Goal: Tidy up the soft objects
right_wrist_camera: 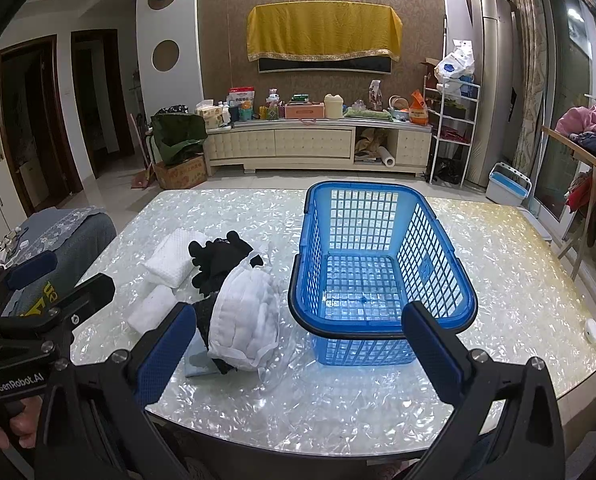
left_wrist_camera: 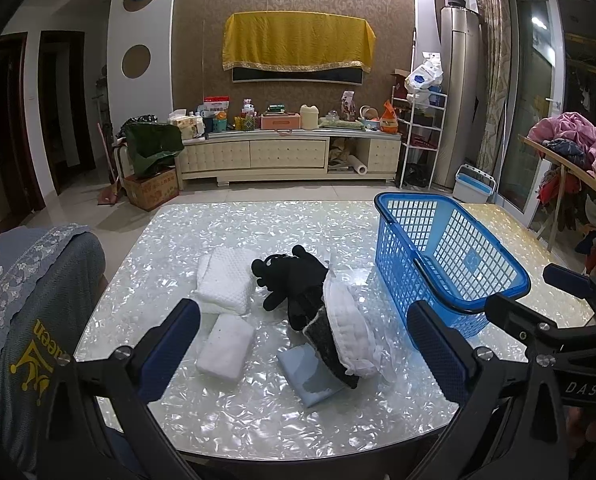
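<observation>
A pile of soft things lies on the pearly white table (left_wrist_camera: 258,412): a folded white towel (left_wrist_camera: 225,280), a white sponge block (left_wrist_camera: 225,345), black gloves (left_wrist_camera: 294,280), a white quilted cloth (left_wrist_camera: 349,332) over a dark item, and a pale blue cloth (left_wrist_camera: 309,376). An empty blue plastic basket (left_wrist_camera: 445,256) stands to their right. In the right wrist view I see the basket (right_wrist_camera: 377,264), the quilted cloth (right_wrist_camera: 246,320), the gloves (right_wrist_camera: 218,260) and the towel (right_wrist_camera: 170,260). My left gripper (left_wrist_camera: 301,354) is open and empty above the near table edge. My right gripper (right_wrist_camera: 298,354) is open and empty beside it.
A chair with a grey-blue cover (left_wrist_camera: 30,312) stands at the table's left. A TV cabinet (left_wrist_camera: 290,152) crowded with items lines the far wall. A rack with clothes (left_wrist_camera: 569,152) stands at the right. A small white round object (right_wrist_camera: 591,328) lies near the table's right edge.
</observation>
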Tool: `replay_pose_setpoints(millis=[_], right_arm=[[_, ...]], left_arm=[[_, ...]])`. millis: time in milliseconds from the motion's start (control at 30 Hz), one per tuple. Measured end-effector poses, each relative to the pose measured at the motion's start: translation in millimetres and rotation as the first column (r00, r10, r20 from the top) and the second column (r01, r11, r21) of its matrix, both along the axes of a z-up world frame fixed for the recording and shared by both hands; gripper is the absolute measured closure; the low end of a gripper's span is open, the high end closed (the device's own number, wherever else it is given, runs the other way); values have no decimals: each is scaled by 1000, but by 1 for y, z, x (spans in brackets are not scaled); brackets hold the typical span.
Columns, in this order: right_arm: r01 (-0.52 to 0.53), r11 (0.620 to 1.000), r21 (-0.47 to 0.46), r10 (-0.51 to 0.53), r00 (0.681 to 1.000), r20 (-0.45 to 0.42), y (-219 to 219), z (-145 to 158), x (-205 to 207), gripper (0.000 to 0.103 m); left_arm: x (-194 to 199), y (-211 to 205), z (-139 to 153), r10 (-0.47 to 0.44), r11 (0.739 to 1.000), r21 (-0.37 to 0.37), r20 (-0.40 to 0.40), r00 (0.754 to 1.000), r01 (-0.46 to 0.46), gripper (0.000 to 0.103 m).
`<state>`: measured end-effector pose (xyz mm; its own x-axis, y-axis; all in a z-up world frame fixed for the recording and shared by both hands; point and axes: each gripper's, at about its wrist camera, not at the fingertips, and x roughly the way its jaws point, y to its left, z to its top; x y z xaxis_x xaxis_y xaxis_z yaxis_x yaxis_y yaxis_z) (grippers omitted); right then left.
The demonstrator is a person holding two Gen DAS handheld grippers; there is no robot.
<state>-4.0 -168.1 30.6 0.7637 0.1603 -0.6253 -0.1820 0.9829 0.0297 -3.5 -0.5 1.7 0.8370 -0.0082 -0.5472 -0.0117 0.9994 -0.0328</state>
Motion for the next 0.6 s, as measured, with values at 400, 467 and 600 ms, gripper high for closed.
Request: replay_pose_setpoints(millis=[400,467,600], right_arm=[[1,1000,0,-1,1000,-4,-1,0,0,0],[2,1000,0,-2,1000,-6,-3,-2,-1,0],[2,1000,-1,-2,1000,-10,-5,-3,-2,0]], left_arm=[[-2,-2,0,-19,1000,-2,0,1000,19,0],[-2,-2,0,-20,1000,-2,-1,1000,20,0],[-2,-2,1,-22,1000,-3,-5,1000,22,0]])
